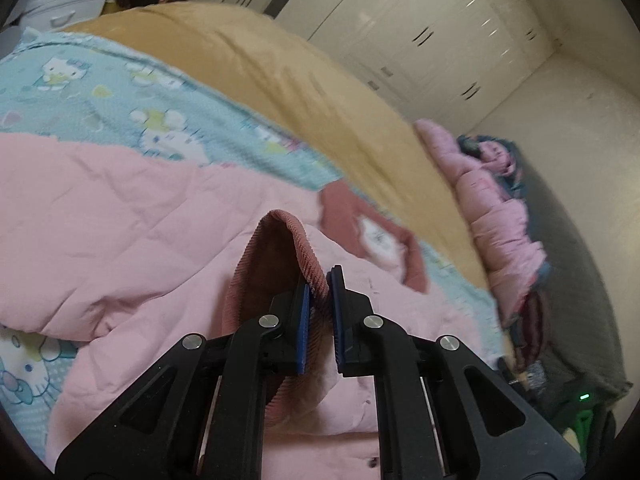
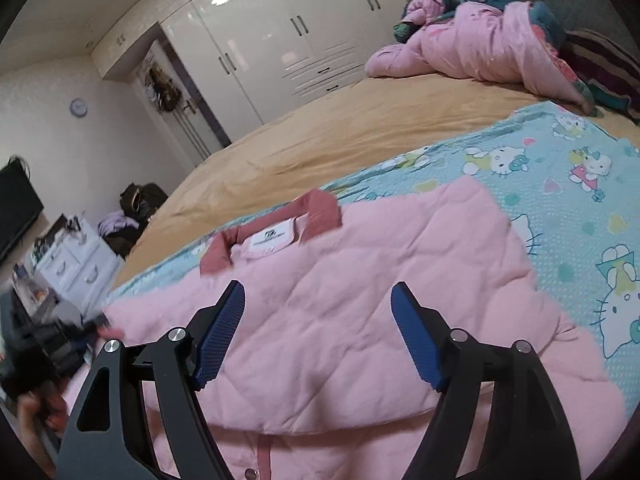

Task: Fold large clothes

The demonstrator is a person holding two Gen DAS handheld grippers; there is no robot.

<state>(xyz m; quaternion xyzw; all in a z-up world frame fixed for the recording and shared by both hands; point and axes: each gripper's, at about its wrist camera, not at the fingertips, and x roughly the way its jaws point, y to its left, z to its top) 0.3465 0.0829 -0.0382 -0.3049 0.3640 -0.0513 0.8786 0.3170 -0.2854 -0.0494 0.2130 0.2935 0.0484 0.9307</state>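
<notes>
While left tongs (image 1: 318,280) clamp the ribbed cuff (image 1: 280,232), right tongs (image 2: 318,300) hang open above the pink quilted jacket (image 2: 340,320) on the bed (image 2: 320,128).

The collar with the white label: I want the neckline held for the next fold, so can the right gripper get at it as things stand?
Probably yes. The right gripper is open and empty above the pink jacket, and the collar lies straight ahead past its fingertips, uncovered, nothing between.

Far ahead of the gripper a tall shiny white wardrobe (image 2: 256,36) fills the cream wall (image 2: 52,112), which carries a small round clock (image 2: 78,107), and low on the left stands a white chest of drawers (image 2: 78,266) beside a dark flat screen (image 2: 16,208).
</notes>
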